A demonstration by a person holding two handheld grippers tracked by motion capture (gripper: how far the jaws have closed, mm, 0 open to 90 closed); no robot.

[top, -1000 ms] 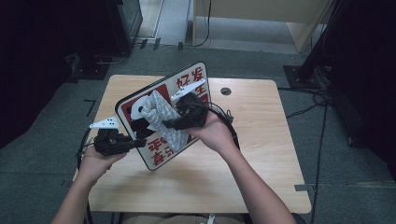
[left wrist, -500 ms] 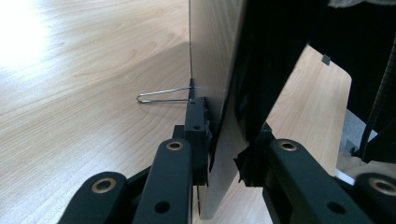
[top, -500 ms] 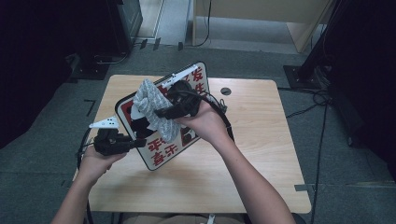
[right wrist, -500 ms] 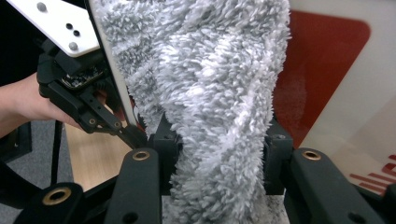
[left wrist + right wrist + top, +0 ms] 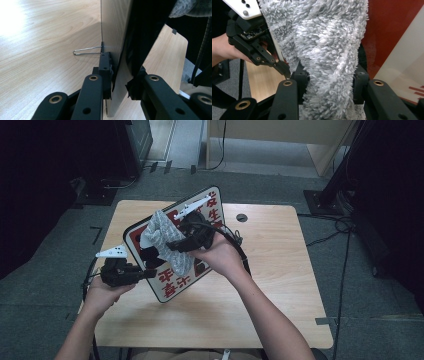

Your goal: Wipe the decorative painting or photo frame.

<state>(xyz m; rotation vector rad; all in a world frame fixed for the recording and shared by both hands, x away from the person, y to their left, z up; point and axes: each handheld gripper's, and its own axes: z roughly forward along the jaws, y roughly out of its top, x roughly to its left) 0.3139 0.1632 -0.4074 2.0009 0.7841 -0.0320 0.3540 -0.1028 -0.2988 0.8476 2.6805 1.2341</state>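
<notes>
place: lab or studio | cues: lone wooden table [image 5: 280, 320], dark equipment stands [image 5: 345, 175], floor cables [image 5: 345, 245]

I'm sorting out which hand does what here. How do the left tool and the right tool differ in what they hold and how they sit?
The left tool is clamped on the edge of the sign board, propping it tilted above the table; the right tool is clamped on a fluffy grey cloth laid against the board's printed face. The left sits low at the board's near-left edge, the right higher over its middle. Both are shut on something and hand-held.
</notes>
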